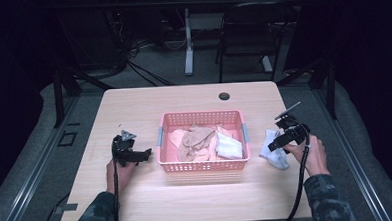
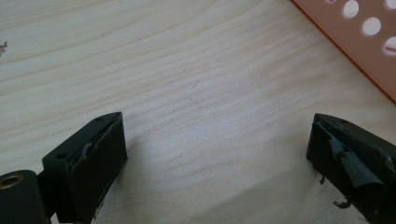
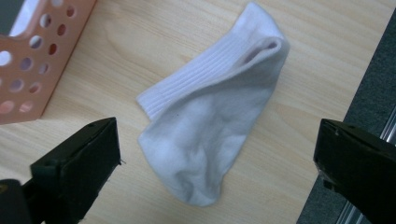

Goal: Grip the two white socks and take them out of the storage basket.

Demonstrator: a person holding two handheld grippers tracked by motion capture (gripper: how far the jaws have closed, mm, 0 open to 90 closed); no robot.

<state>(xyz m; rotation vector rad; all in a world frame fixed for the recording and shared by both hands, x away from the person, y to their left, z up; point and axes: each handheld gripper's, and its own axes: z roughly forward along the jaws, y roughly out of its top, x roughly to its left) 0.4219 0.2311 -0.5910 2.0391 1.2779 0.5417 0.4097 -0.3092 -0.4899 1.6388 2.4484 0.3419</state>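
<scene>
A pink perforated basket (image 1: 204, 165) stands in the middle of the wooden table (image 1: 148, 105), holding beige socks (image 1: 195, 140) and a white sock (image 1: 229, 148). Another white sock (image 3: 210, 121) lies crumpled on the table right of the basket (image 3: 28, 65), also seen in the high view (image 1: 273, 152). My right gripper (image 3: 215, 158) hovers just above it, jaws wide open on either side, nothing held. My left gripper (image 2: 217, 154) is open over bare wood left of the basket (image 2: 359, 42), and in the high view it (image 1: 143, 155) sits low near the basket's left end.
The table's right edge and grey floor (image 3: 373, 84) lie close beside the loose sock. A round cable hole (image 1: 224, 96) is at the table's far side. A black chair (image 1: 250, 33) and a desk leg (image 1: 188, 41) stand beyond the table.
</scene>
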